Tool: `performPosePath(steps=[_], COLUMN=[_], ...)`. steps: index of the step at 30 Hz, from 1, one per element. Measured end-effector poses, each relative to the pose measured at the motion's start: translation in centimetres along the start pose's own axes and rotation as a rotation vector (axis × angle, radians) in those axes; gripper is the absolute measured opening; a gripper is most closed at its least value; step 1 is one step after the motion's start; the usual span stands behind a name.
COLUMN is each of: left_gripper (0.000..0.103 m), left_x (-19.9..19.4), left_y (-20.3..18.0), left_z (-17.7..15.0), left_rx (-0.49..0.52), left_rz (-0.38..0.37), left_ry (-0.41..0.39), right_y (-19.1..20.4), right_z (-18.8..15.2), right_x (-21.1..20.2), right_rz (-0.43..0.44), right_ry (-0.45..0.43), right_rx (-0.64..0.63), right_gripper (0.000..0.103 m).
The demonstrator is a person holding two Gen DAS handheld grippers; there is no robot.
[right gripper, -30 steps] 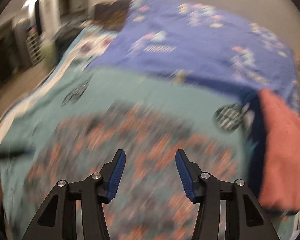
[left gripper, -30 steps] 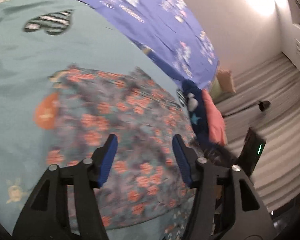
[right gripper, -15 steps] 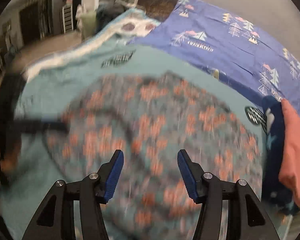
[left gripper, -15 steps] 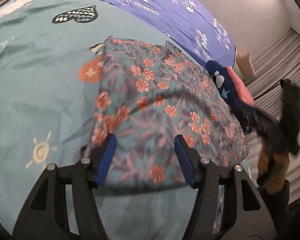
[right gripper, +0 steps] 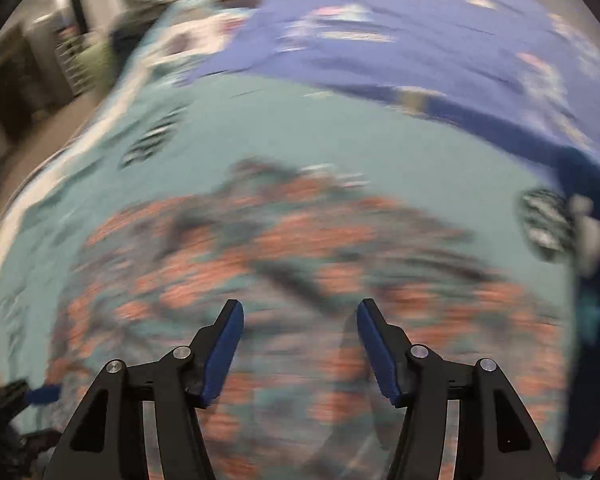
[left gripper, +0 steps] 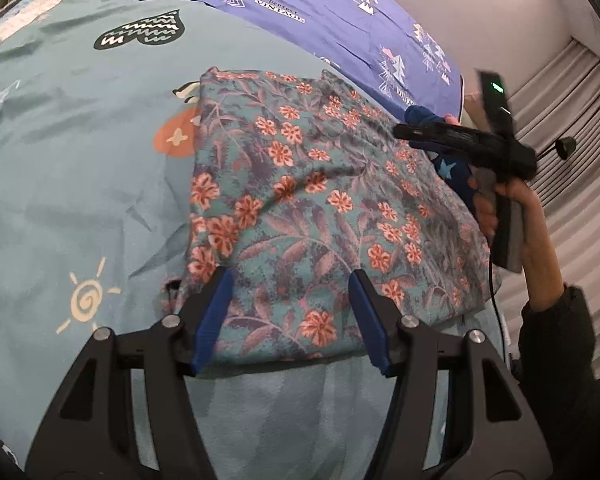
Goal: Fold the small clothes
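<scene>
A folded floral garment point(left gripper: 308, 200), teal with orange flowers, lies flat on the teal bedspread point(left gripper: 80, 160). My left gripper point(left gripper: 290, 280) hovers open over the garment's near edge, its blue pads point(left gripper: 214, 312) apart with cloth showing below them and nothing gripped. In the left wrist view a person's hand point(left gripper: 516, 208) holds my right gripper point(left gripper: 408, 134) above the garment's right side. The right wrist view is blurred by motion; there my right gripper point(right gripper: 300, 312) stands open over the floral garment point(right gripper: 300, 260) with nothing between its fingers.
A purple sheet with tree prints point(left gripper: 340, 8) covers the far part of the bed. A stack of dark blue and pink clothes point(right gripper: 596, 240) sits at the garment's right. Pale curtains point(left gripper: 572, 120) hang beyond the bed's right edge. Floor and furniture point(right gripper: 40, 60) lie past the left edge.
My left gripper has come down and drawn back to the garment's near edge. The right gripper and the hand that holds it have swung in over the garment's right side; its view is still blurred.
</scene>
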State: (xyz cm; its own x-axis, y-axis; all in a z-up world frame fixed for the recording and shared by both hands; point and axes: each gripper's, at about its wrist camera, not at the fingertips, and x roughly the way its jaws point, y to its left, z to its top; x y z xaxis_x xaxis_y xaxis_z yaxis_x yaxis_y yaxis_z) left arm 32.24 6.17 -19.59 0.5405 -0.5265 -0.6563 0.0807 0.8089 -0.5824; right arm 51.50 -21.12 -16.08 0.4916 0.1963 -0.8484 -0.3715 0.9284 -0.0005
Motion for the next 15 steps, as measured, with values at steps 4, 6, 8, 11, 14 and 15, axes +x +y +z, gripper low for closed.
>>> performPosePath(steps=[4,6,8,11,14,15], left_gripper=[0.062,0.062,0.062,0.062,0.062,0.062], left_x=[0.0,-0.1,-0.2,-0.6,-1.1,-1.3], left_y=[0.4,0.4,0.4,0.4,0.7,0.8], left_z=[0.1,0.1,0.3,0.3,0.2,0.1], left_rx=[-0.024,-0.031,-0.041,-0.059,-0.087,-0.100], left_rz=[-0.022,-0.024,-0.019,-0.009,0.004,0.006], left_ry=[-0.001,0.004,0.013,0.024,0.025,0.028], right_y=[1.8,3.3,3.3,1.4,1.5,1.8], right_z=[-4.3,-7.1,-8.8,-7.4,-7.0,-7.4], right_x=[-2.1,-0.8,-1.0,-1.0,-2.5,-3.1], right_rz=[0.179,0.122,0.083,0.025,-0.065,-0.021], right_ry=[0.022,0.081,-0.016,0.028,-0.012,-0.025], right_rx=[-0.147,-0.278,-0.347,-0.213,-0.176,-0.185], right_gripper=[0.062,0.062,0.072,0.079,0.079,0.079])
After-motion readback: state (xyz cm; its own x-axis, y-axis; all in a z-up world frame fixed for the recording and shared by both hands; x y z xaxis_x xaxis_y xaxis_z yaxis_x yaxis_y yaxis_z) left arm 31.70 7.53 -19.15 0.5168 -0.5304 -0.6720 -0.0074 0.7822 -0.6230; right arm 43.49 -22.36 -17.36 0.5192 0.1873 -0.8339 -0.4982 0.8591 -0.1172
